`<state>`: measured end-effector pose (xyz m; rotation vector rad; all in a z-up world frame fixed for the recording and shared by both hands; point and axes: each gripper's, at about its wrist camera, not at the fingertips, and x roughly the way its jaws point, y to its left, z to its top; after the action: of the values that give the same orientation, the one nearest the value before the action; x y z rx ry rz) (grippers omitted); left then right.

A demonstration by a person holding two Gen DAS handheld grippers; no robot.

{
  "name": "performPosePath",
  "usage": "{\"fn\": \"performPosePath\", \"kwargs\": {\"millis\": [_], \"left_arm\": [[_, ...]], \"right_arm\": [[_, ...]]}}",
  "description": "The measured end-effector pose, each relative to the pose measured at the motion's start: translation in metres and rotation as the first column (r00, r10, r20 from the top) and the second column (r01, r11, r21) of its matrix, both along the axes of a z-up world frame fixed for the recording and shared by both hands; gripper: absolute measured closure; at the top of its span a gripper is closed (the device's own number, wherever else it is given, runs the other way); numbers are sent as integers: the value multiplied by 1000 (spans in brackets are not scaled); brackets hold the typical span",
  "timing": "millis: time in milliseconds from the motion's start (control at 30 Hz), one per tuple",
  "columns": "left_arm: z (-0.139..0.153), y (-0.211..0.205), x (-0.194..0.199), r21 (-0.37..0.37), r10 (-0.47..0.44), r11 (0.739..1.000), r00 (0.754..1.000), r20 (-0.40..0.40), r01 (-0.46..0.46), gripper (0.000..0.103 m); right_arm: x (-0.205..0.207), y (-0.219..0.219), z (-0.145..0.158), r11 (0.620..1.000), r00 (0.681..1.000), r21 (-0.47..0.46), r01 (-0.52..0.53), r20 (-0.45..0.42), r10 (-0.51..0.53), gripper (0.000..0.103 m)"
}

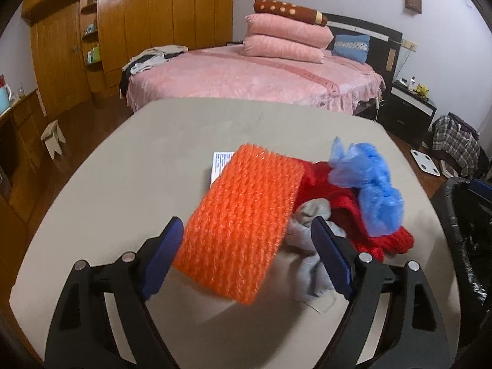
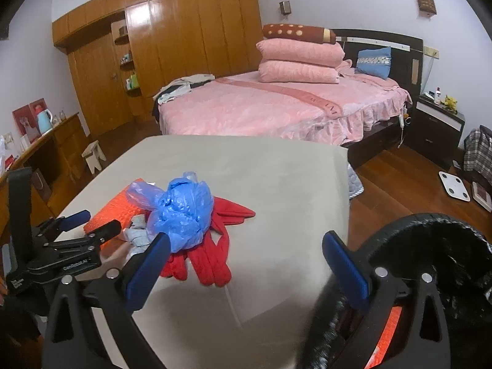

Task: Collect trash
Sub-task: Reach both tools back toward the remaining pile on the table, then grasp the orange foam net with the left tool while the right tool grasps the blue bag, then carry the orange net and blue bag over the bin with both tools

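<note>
Orange foam net [image 1: 243, 224] tilted, long axis toward bed, between spread left gripper [image 1: 246, 246] pads.

A bedroom. A bed [image 2: 276, 107] with a pink cover fills the middle of the frame, two pink pillows [image 2: 299, 61] stacked near its dark headboard [image 2: 378, 41], a brown dotted bolster [image 2: 298, 32] on top and a blue cushion [image 2: 373, 61] beside them. A wooden wardrobe [image 2: 172, 46] spans the upper left. At right stands a dark nightstand [image 2: 439, 129]; a white scale [image 2: 455, 186] lies on the wooden floor.
</note>
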<state>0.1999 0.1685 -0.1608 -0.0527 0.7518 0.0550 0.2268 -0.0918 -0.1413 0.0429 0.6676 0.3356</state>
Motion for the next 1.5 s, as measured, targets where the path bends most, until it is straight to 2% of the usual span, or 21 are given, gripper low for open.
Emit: {"fn": "performPosePath", "kwargs": {"millis": [200,333,433,533,600,733,1100,1167,1233,1267,1333,1500], "left_arm": [[-8,6,11,-30,-14,999,1000,-25,14,25],[-10,7,15,-41,-13,999,999,-36,12,44],[-7,15,12,-82,6,997,999,-31,-9,49],[1,17,9,-89,16,996,1000,-9,-16,50],[7,18,6,-95,8,995,1000,8,-7,56],[7,16,8,-92,-6,996,1000,-3,5,79],[9,22,8,-105,22,994,1000,18,-20,91],[10,21,8,-100,19,995,1000,23,-17,92],[12,19,7,-91,18,996,999,28,-15,92],[13,16,5,-86,16,996,999,32,-14,92],[16,15,4,-82,13,997,999,38,-10,92],[26,14,-2,-77,17,997,998,59,-13,92]], "right_arm": [[10,16,-5,1000,1000,-11,-29,-8,29,6],[15,26,-7,999,999,-15,-49,-7,49,6],[16,31,-6,998,998,-15,-63,-3,63,6],[16,36,-7,997,997,-22,-75,-1,75,6],[17,39,-7,997,997,-19,-80,-5,80,7],[21,50,-10,995,996,-17,-94,-14,94,10],[35,74,-27,992,991,-31,-122,-68,119,19],[37,76,-31,991,988,-31,-130,-83,127,27],[39,78,-34,988,984,-26,-150,-103,147,46],[39,79,-35,986,980,-17,-168,-115,165,52],[38,78,-34,984,978,-9,-177,-113,175,58],[29,72,-21,985,981,18,-174,-79,175,60]]}}
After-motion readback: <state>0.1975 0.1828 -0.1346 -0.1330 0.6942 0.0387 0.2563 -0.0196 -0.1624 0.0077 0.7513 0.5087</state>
